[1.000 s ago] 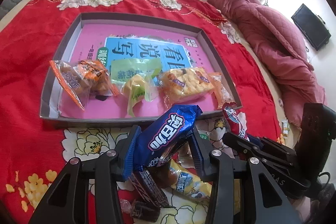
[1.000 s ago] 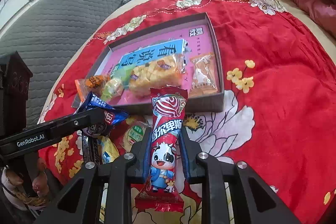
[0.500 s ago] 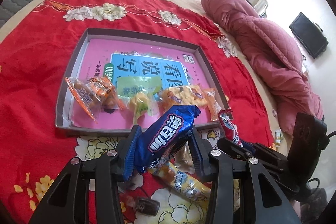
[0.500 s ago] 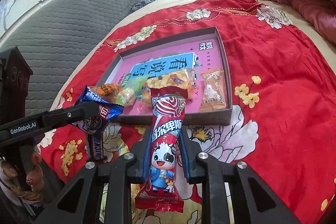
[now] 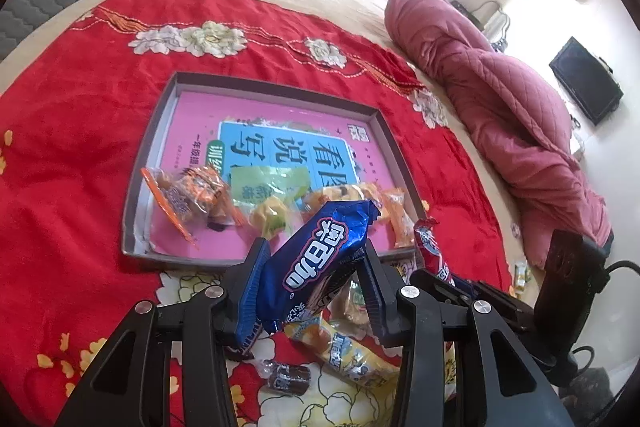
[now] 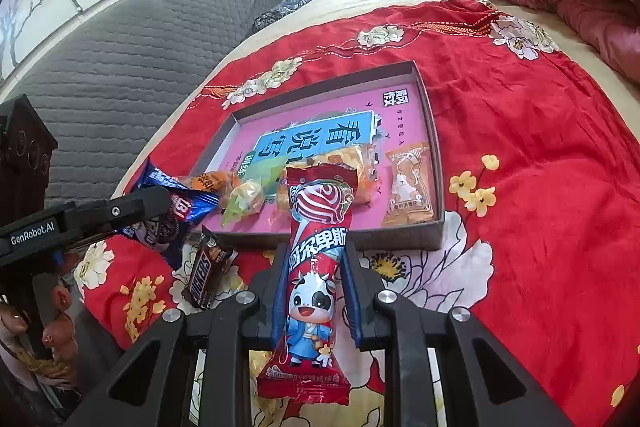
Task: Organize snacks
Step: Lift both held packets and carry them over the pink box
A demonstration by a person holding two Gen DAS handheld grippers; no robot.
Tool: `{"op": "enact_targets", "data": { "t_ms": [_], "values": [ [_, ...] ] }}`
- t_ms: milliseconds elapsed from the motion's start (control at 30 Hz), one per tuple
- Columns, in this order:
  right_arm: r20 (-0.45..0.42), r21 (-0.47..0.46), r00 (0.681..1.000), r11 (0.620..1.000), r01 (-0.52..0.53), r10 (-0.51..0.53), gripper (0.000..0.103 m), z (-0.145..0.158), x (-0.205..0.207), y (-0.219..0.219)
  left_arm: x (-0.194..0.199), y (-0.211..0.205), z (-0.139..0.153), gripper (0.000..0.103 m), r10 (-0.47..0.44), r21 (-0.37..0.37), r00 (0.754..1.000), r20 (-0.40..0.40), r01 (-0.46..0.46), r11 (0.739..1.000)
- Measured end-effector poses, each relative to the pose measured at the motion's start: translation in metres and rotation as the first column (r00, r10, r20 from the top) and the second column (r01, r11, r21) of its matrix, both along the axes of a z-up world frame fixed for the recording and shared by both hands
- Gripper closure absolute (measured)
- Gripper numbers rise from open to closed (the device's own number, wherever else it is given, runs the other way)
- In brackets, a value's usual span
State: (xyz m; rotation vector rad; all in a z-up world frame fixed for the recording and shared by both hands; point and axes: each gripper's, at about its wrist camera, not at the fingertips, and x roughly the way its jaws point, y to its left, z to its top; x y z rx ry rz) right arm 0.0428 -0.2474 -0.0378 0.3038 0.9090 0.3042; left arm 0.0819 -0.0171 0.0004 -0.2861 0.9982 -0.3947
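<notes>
Snickers bar (image 6: 206,273) lies before tray (image 6: 438,183), perhaps touching.

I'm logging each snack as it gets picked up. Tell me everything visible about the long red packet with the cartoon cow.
The long red glossy plastic packet with a cartoon cow is a sealed stick-shaped wrapper with crimped ends, a red-and-white swirl near its far end, white characters mid-length, and the blue-robed cow nearer the camera. The right tongs are shut on its middle, holding it lengthwise above the red floral bedspread, far end toward the grey tray.
</notes>
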Motion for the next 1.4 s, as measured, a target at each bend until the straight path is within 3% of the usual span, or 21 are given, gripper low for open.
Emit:
{"op": "enact_targets", "data": {
  "t_ms": [767, 1400],
  "values": [
    [0.051, 0.073, 0.998, 0.996, 0.045, -0.049, 0.078, 0.013, 0.013, -0.019, 0.023, 0.028, 0.012, 0.057, 0.099, -0.014, 0.995, 0.031, -0.098, 0.995],
    [0.106, 0.046, 0.993, 0.998, 0.047, -0.052, 0.078, 0.020, 0.040, -0.024, 0.050, 0.023, -0.009, 0.057, 0.130, 0.019, 0.991, 0.032, -0.130, 0.991]
  ]
}}
